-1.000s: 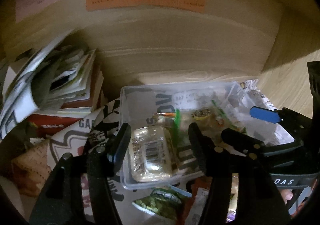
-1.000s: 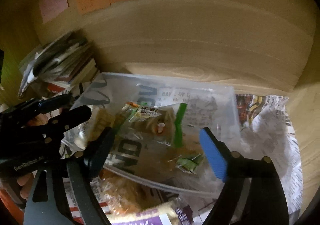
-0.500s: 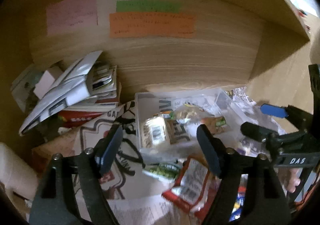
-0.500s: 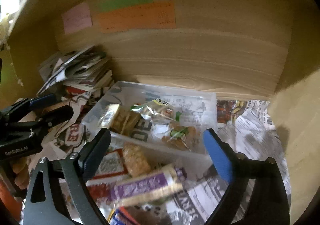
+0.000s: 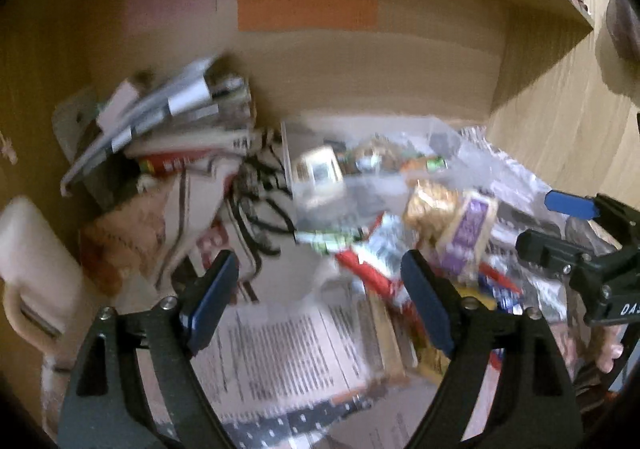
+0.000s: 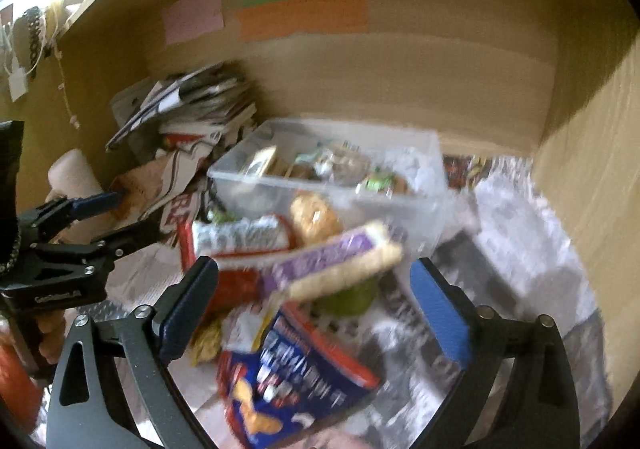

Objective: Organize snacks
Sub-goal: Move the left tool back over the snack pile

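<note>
Snacks (image 6: 320, 261) lie heaped at frame centre before a clear tub (image 6: 332, 185); left tongs (image 5: 320, 297) and right tongs (image 6: 316, 309), both empty, are opening wide.

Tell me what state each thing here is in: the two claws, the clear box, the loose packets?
left gripper: jaws opening, nothing between them.
right gripper: jaws opening, nothing gripped.
clear plastic bin: lidless, upright, holding several wrapped snacks.
purple-wrapped snack: lying outside the bin, atop the pile.
blue snack bag: lying flat on the newspaper.
</note>
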`<action>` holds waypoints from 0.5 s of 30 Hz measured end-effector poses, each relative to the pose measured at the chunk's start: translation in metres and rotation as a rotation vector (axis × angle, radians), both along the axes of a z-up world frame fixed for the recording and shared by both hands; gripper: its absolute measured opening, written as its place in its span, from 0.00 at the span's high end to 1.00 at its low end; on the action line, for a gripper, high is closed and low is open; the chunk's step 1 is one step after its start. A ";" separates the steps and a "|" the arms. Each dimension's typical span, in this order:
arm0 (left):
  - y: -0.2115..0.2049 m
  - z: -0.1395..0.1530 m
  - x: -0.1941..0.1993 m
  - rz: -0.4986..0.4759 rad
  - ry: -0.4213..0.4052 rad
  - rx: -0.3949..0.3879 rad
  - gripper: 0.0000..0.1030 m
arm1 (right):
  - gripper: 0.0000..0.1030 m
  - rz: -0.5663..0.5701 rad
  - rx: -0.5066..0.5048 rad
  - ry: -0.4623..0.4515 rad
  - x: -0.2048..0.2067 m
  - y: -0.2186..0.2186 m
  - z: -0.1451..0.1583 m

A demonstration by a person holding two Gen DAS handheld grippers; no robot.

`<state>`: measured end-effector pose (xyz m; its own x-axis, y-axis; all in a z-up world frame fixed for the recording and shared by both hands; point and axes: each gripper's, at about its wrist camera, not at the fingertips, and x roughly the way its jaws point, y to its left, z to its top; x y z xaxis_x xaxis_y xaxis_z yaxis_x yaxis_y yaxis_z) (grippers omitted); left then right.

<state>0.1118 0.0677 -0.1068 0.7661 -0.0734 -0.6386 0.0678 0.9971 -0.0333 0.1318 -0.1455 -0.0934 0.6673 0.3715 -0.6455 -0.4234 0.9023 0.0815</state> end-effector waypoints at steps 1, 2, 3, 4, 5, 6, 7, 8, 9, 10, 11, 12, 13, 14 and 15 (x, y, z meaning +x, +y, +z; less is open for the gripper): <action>0.000 -0.005 -0.002 -0.001 0.013 -0.005 0.19 | 0.07 0.003 0.009 0.018 -0.003 0.000 -0.007; -0.001 -0.011 -0.005 -0.005 0.028 -0.007 0.19 | 0.07 0.003 0.015 0.030 -0.005 0.001 -0.011; -0.001 -0.015 -0.007 -0.007 0.037 -0.007 0.19 | 0.07 0.001 0.020 0.041 -0.008 0.001 -0.016; -0.001 -0.020 -0.010 -0.008 0.045 -0.006 0.19 | 0.07 -0.001 0.024 0.053 -0.010 0.002 -0.021; -0.001 -0.026 -0.013 -0.007 0.053 -0.004 0.19 | 0.07 -0.004 0.028 0.067 -0.012 0.003 -0.028; -0.001 -0.030 -0.015 -0.006 0.062 -0.004 0.19 | 0.07 -0.007 0.031 0.078 -0.014 0.003 -0.033; -0.001 -0.033 -0.016 -0.007 0.069 -0.004 0.19 | 0.07 -0.008 0.034 0.085 -0.017 0.002 -0.036; -0.002 -0.037 -0.018 -0.008 0.080 -0.005 0.19 | 0.07 -0.006 0.039 0.101 -0.019 0.002 -0.041; -0.002 -0.040 -0.019 -0.009 0.087 -0.004 0.19 | 0.07 -0.005 0.041 0.111 -0.020 0.002 -0.045; -0.003 -0.043 -0.020 -0.013 0.094 -0.003 0.19 | 0.07 -0.003 0.039 0.120 -0.022 0.002 -0.048; -0.004 -0.047 -0.022 -0.018 0.103 -0.002 0.18 | 0.07 0.002 0.035 0.131 -0.023 0.003 -0.052; -0.005 -0.048 -0.023 -0.021 0.103 -0.005 0.18 | 0.07 0.006 0.032 0.140 -0.024 0.003 -0.055; -0.005 -0.049 -0.024 -0.023 0.100 -0.012 0.18 | 0.07 0.011 0.030 0.146 -0.025 0.003 -0.057; -0.007 -0.049 -0.025 -0.026 0.100 -0.019 0.18 | 0.07 0.019 0.025 0.156 -0.025 0.004 -0.060; -0.007 -0.050 -0.025 -0.030 0.100 -0.025 0.18 | 0.06 0.023 0.019 0.162 -0.026 0.006 -0.063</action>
<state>0.0865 0.0604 -0.1564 0.6955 -0.1118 -0.7097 0.0923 0.9935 -0.0660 0.1062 -0.1398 -0.1563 0.5461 0.3989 -0.7366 -0.4240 0.8900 0.1677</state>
